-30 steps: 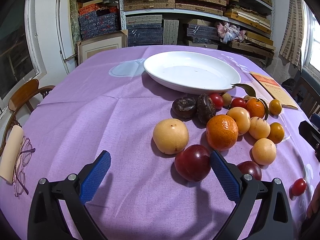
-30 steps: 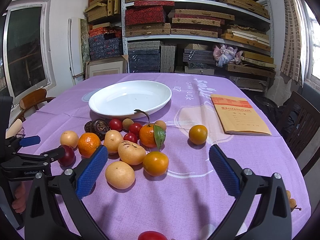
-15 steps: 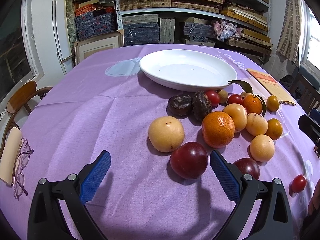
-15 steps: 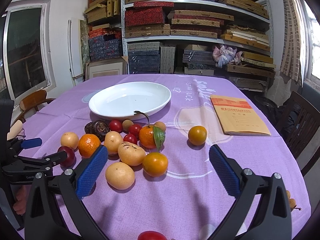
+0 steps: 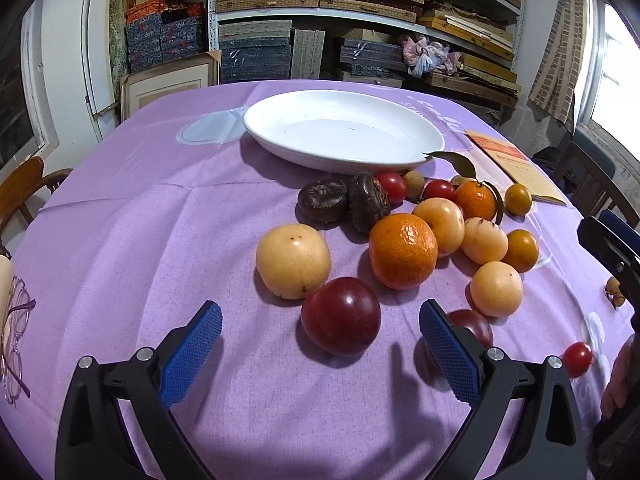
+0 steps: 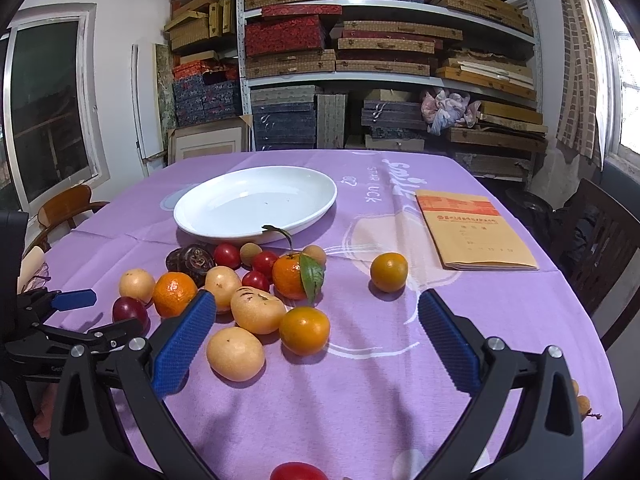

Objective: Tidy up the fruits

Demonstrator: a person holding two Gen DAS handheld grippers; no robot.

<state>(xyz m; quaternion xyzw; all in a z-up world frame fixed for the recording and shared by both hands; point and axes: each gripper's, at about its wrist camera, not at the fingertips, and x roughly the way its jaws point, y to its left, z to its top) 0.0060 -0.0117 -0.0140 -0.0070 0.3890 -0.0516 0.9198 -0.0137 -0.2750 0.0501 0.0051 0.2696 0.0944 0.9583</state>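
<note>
An empty white plate (image 5: 344,132) sits on the purple tablecloth, also in the right wrist view (image 6: 256,200). In front of it lie several loose fruits. My left gripper (image 5: 320,344) is open, its jaws straddling a dark red plum (image 5: 340,316), not touching it; it shows at the left of the right wrist view (image 6: 100,316). Behind the plum are a yellow pear-like fruit (image 5: 293,260) and an orange (image 5: 402,250). My right gripper (image 6: 316,336) is open and empty above an orange fruit (image 6: 305,330) and a yellow fruit (image 6: 235,354).
A yellow booklet (image 6: 476,236) lies at the table's right. A lone orange fruit (image 6: 389,272) sits apart. Glasses (image 5: 14,340) lie at the left edge. Wooden chairs (image 6: 600,248) stand around the table. Shelves of boxes (image 6: 360,60) fill the back wall.
My left gripper has moved forward and slightly right, so the dark red plum now lies between its open jaws. The right gripper has barely moved.
</note>
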